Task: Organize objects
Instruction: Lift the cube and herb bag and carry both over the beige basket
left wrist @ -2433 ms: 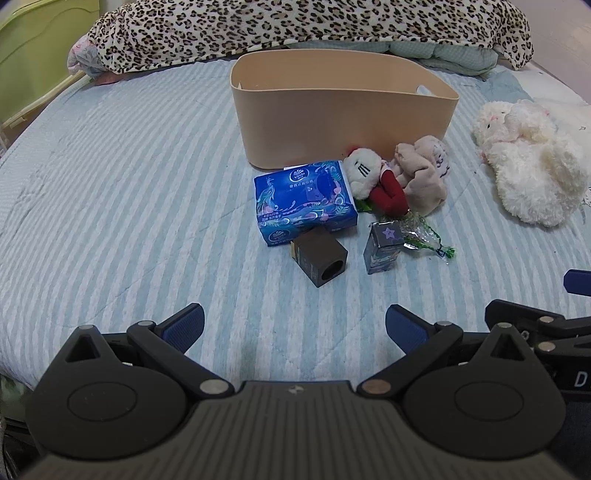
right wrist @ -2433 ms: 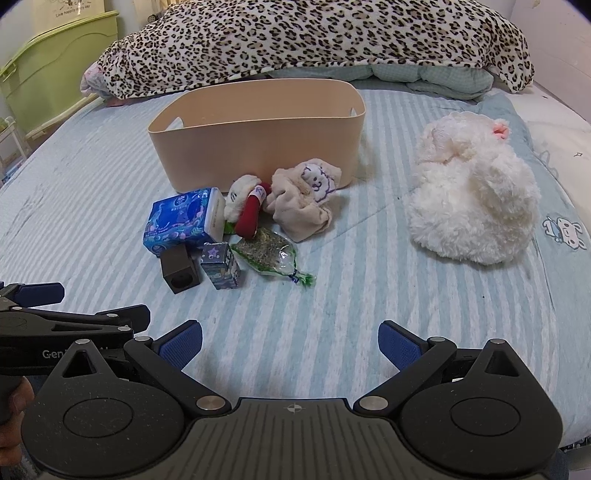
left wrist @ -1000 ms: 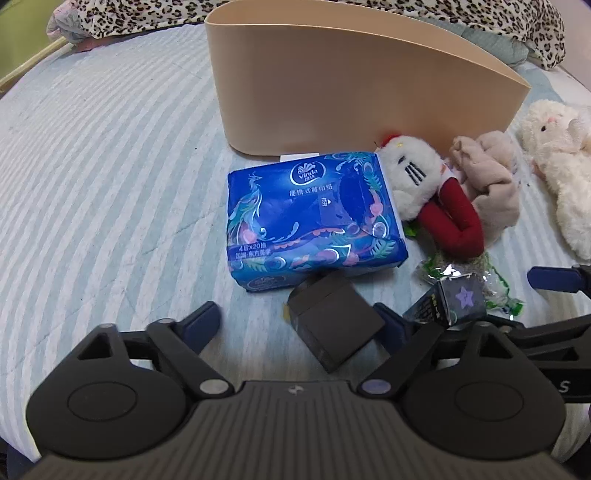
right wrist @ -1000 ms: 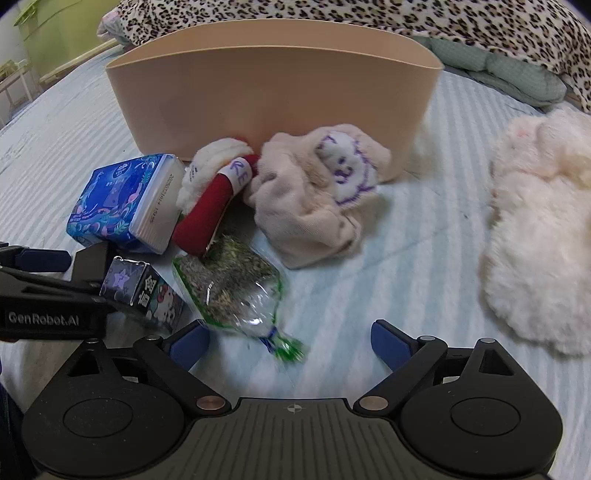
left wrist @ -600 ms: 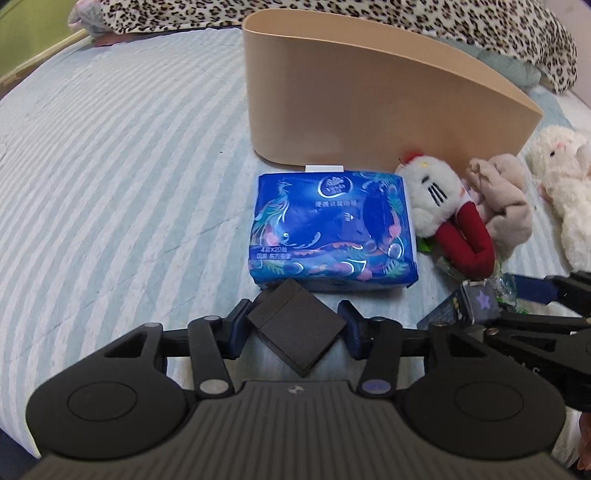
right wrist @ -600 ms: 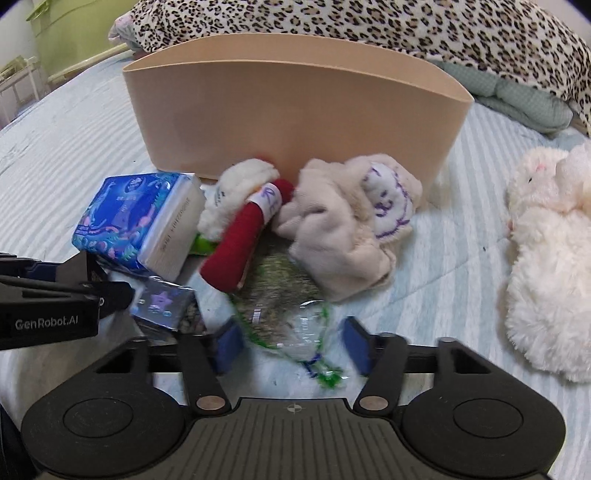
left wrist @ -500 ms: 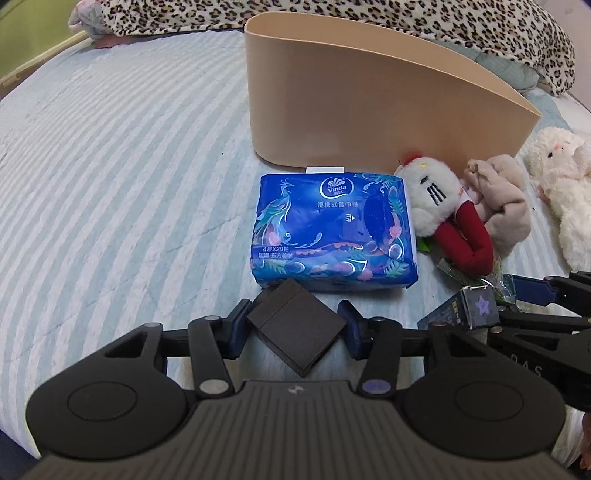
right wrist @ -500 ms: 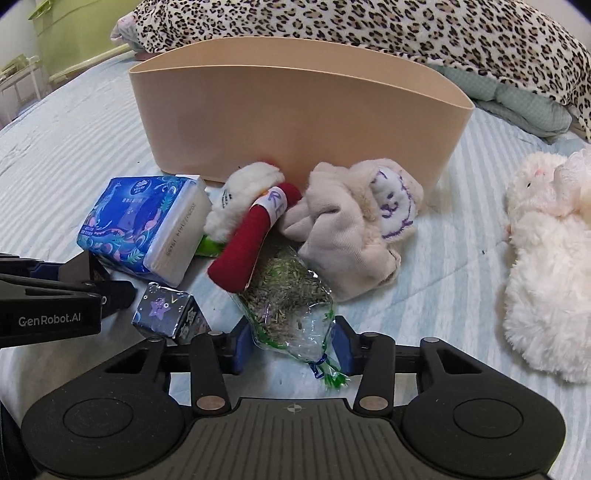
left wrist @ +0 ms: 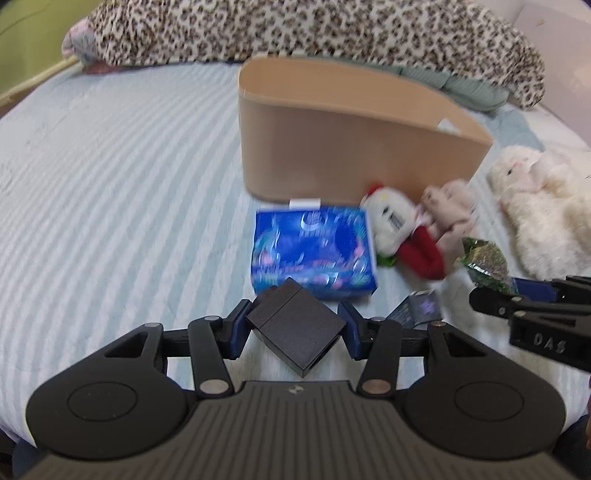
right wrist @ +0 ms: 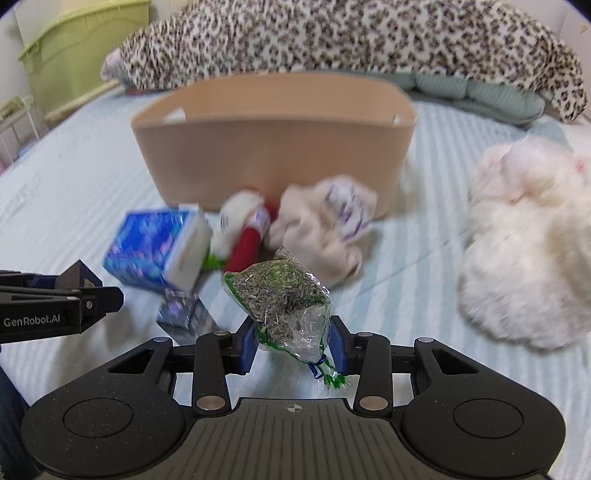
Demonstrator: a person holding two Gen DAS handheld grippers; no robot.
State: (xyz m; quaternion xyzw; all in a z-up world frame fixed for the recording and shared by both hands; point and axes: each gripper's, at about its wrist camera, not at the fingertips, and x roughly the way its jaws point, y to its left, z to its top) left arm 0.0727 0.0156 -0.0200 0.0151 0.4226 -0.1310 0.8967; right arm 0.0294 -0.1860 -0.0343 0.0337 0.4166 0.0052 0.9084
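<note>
My left gripper [left wrist: 294, 329] is shut on a small black box [left wrist: 295, 334] and holds it above the striped bed. My right gripper [right wrist: 291, 345] is shut on a clear bag of dried herbs [right wrist: 284, 295], lifted off the bed. A tan oval bin [left wrist: 351, 147] stands behind; it also shows in the right wrist view [right wrist: 273, 144]. In front of it lie a blue tissue pack [left wrist: 314, 254], a red-and-white plush [left wrist: 402, 236], a beige cloth toy [right wrist: 328, 229] and a small purple star box [right wrist: 183, 312].
A large white plush [right wrist: 528, 258] lies on the right. A leopard-print blanket [left wrist: 295, 29] is piled behind the bin. A green storage box [right wrist: 74, 51] stands off the bed at far left. The striped bed cover [left wrist: 110, 184] stretches left.
Both grippers closed on their items and lifted: the left raised the black box, the right raised the herb bag off the bed. Both views pulled back and up.
</note>
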